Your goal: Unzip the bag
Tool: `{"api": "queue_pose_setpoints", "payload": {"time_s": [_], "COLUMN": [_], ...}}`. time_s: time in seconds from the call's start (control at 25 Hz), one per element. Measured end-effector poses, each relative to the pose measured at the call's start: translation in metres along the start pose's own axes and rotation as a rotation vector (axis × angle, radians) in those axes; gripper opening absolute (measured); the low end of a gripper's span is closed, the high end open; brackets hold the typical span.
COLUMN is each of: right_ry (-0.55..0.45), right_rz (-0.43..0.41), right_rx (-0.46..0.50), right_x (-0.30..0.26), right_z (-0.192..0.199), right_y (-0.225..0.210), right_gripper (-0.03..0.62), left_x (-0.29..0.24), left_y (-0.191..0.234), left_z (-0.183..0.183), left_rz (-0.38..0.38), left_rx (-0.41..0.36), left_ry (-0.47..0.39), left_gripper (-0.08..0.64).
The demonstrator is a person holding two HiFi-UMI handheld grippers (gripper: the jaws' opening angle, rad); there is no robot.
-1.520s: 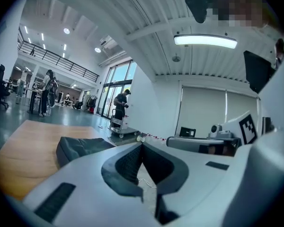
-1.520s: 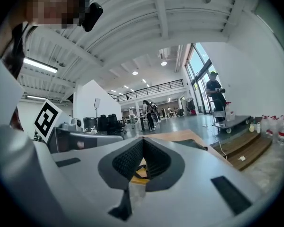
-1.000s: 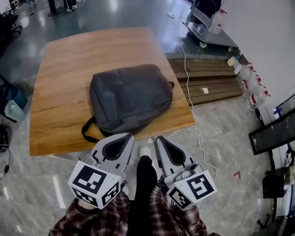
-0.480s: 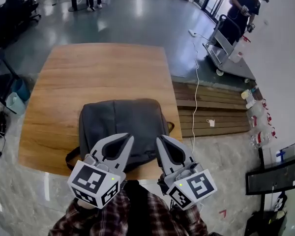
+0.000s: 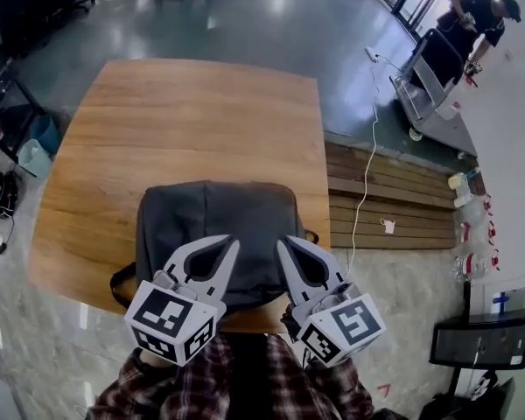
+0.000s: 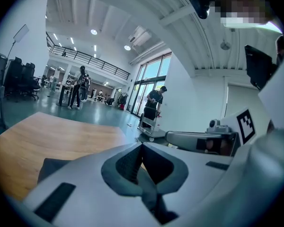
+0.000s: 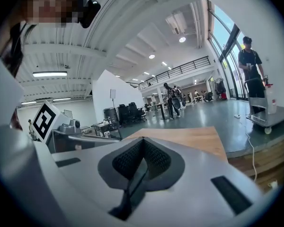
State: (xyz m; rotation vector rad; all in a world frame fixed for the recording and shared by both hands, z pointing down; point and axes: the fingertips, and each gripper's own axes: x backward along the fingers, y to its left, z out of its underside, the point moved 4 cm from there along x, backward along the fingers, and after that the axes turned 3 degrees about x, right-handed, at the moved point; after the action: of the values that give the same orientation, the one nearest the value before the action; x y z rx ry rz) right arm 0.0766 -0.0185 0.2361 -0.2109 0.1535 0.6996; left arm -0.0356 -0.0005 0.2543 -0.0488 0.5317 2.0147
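A dark grey backpack point(image 5: 214, 226) lies flat on the wooden table point(image 5: 184, 112) near its front edge, a black strap point(image 5: 120, 283) hanging at its left. In the head view both grippers hover side by side above the bag's near part. The left gripper point(image 5: 234, 241) has its jaws closed tip to tip with nothing between them, and so does the right gripper point(image 5: 282, 241). The left gripper view shows its shut gripper point(image 6: 142, 144) with a corner of the backpack point(image 6: 52, 167) below. In the right gripper view the shut gripper point(image 7: 143, 140) points over the table point(image 7: 189, 138). No zipper pull is visible.
A low slatted wooden platform point(image 5: 394, 204) adjoins the table's right side, with a white cable point(image 5: 365, 169) trailing over it. A person stands at a cart point(image 5: 429, 81) at the far right. Bags and cables point(image 5: 17, 160) lie on the floor at left. A dark monitor point(image 5: 477, 344) sits lower right.
The view has moved up to the table: the backpack, earlier well ahead of the grippers, now lies beneath their tips. Both grippers stayed shut and side by side.
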Motion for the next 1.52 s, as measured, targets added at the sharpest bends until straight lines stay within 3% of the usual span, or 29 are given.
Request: {"api": "queue_pose_setpoints", "payload": {"time_s": [0.2,0.36,0.68,0.92,1.12,1.4,1.52], "right_ry": [0.038,0.108,0.401,0.581,0.713,0.785,0.805], "right_rz": [0.006,0.046,0.118,0.117,0.136,0.149,0.151], "right_rx": [-0.014,0.010,0.017,0.065,0.108,0.110,0.058], "right_x": [-0.016,-0.032,-0.068,-0.087,-0.096,-0.099,-0.099], "right_z": [0.011,0.037,0.143,0.198,0.228,0.234,0.235], "right_y": [-0.010,-0.035,-0.103,-0.123,-0.132,-0.131,-0.128], "right_gripper": [0.002,0.002,0.002,0.002,0.002,0.002,0.002], "left_x": [-0.018,-0.040,-0.091,-0.116,-0.129,-0.132,-0.134], "left_y": [0.019,0.043,0.083,0.100,0.114,0.123,0.132], "left_z": [0.006,0.034,0.123,0.178,0.199,0.204,0.200], "left_rz": [-0.013,-0.041,-0.103,-0.150,-0.181,-0.127,-0.105], "left_rx": [0.004,0.023,0.037,0.052,0.063,0.146,0.176], "left_ry": [0.050,0.140,0.407,0.564,0.632,0.648,0.663], "left_gripper": [0.009,0.009,0.009,0.009,0.009,0.009,0.009]}}
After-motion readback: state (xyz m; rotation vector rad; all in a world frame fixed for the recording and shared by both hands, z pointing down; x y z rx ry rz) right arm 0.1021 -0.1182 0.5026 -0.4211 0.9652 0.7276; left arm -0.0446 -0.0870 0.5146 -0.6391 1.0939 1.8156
